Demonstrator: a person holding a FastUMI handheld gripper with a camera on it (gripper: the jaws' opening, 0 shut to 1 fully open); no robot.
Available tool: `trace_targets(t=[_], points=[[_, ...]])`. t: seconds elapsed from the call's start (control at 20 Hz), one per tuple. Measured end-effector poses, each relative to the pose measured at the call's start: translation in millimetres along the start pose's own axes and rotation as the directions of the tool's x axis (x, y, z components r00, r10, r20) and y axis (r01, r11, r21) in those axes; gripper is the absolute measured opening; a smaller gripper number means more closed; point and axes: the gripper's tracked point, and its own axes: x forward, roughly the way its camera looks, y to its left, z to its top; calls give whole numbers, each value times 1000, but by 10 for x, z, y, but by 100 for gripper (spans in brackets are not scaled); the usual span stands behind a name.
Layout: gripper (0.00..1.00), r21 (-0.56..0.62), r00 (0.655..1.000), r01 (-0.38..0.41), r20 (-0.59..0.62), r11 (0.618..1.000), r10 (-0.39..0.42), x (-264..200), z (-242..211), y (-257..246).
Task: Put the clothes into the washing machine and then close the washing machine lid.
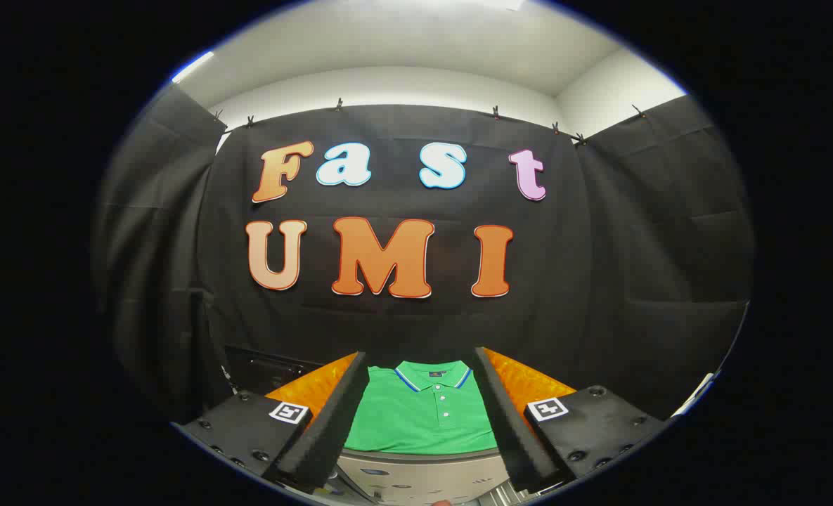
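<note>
One green shirt [423, 414] lay flat on an orange table [528, 383], just beyond the fingers and in line with the gap between them. Below the fingers, the pale top of the washing machine [416, 478] was visible. A likely risk was that the fingers would pinch only the top layer, so the shirt could unfold and slip. The tongs [422, 422] were wide open and held nothing, touching nothing.
</note>
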Motion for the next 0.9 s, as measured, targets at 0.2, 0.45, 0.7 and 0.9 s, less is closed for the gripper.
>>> trace_targets(t=[0.2, 0.45, 0.7, 0.9], points=[[97, 8, 1000, -2, -1, 1000, 2, 16, 9, 3], [97, -1, 1000, 5, 6, 1000, -5, 138, 69, -62], [97, -2, 1000, 6, 2, 1000, -6, 201, 43, -98], [97, 4, 1000, 8, 0, 1000, -8, 250, 37, -130]])
